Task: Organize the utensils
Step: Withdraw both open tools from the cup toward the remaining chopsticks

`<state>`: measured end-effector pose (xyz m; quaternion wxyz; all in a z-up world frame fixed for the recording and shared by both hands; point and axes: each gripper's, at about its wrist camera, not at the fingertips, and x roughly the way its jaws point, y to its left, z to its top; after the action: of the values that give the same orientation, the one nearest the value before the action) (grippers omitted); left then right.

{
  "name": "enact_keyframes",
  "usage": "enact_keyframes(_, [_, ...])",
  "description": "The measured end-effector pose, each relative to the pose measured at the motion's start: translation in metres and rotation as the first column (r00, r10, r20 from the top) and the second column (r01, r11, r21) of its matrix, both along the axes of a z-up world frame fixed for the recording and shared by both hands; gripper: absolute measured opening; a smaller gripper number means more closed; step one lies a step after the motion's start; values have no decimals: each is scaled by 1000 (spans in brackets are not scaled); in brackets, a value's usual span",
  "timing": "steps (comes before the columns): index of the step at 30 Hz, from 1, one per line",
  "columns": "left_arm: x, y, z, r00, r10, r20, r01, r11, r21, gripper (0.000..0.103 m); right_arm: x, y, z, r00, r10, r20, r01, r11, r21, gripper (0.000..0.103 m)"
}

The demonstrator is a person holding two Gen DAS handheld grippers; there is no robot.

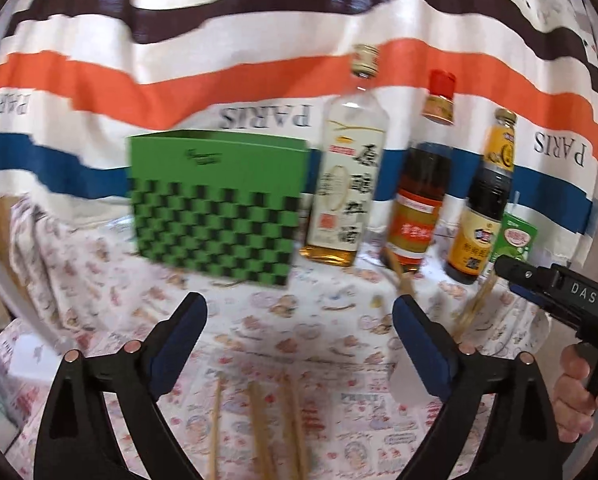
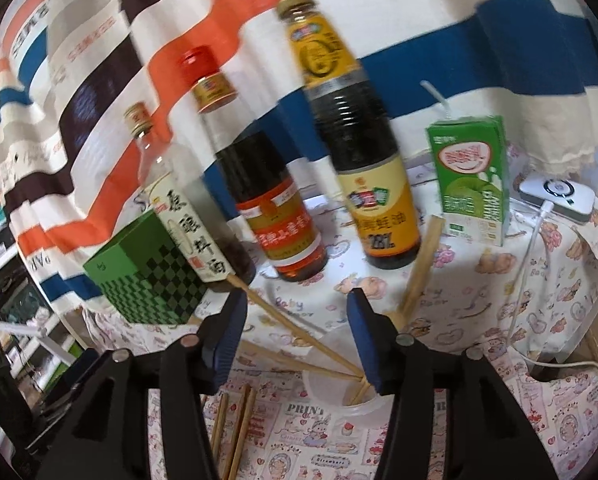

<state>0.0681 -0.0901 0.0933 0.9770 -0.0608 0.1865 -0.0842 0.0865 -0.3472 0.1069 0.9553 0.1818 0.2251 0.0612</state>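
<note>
Two tongs, both mine, stand with nothing between the pads: left tongs [image 1: 299,320] wide, right tongs [image 2: 295,332] half spread. Loose chopsticks [image 1: 259,428] lie on the surface [image 1: 319,344] under the left. More chopsticks [image 2: 299,340] lean in a clear cup [image 2: 339,396] under the right. Behind stand three bottles [image 1: 347,168] and a green box [image 1: 215,200].

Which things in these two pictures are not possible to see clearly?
- Chopsticks, left wrist view: cut off by the bottom edge.
- Cup, right wrist view: partly hidden by the right gripper.
- Green box, left wrist view: print blurred, inside hidden by its wall.
- Carton, left wrist view: partly behind a bottle.
</note>
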Motion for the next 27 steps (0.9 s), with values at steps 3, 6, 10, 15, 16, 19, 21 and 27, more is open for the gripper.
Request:
enact_keyframes(3, [-11, 16, -7, 998, 58, 11, -59, 998, 27, 97, -1, 14, 3, 1000, 10, -15, -11, 999, -42, 55])
enact_keyframes(6, [-19, 24, -16, 982, 190, 8, -190, 976, 105, 97, -3, 27, 6, 999, 19, -35, -22, 997, -70, 57])
enact_keyframes(10, [-16, 41, -30, 986, 162, -43, -159, 986, 49, 98, -4, 46, 5, 997, 33, -65, -40, 993, -112, 59])
enact_keyframes(15, [-7, 59, -45, 966, 255, -39, -250, 963, 98, 98, 1, 66, -5, 993, 51, -110, -64, 990, -123, 62])
enact_keyframes(16, [-8, 63, -47, 960, 278, -19, -275, 956, 100, 98, 3, 68, -8, 991, 50, -124, -65, 991, -116, 66])
enact_keyframes(19, [-8, 80, -48, 946, 325, 4, -325, 943, 68, 100, 8, 74, -17, 988, 28, -154, -47, 991, -122, 67])
enact_keyframes(21, [-5, 89, -53, 946, 323, -20, -322, 946, 25, 100, 9, 78, -21, 986, 34, -165, -57, 989, -137, 67])
enact_keyframes(27, [15, 96, -76, 912, 405, -65, -402, 914, 65, 100, 17, 96, -38, 969, 71, -237, -111, 981, -161, 67])
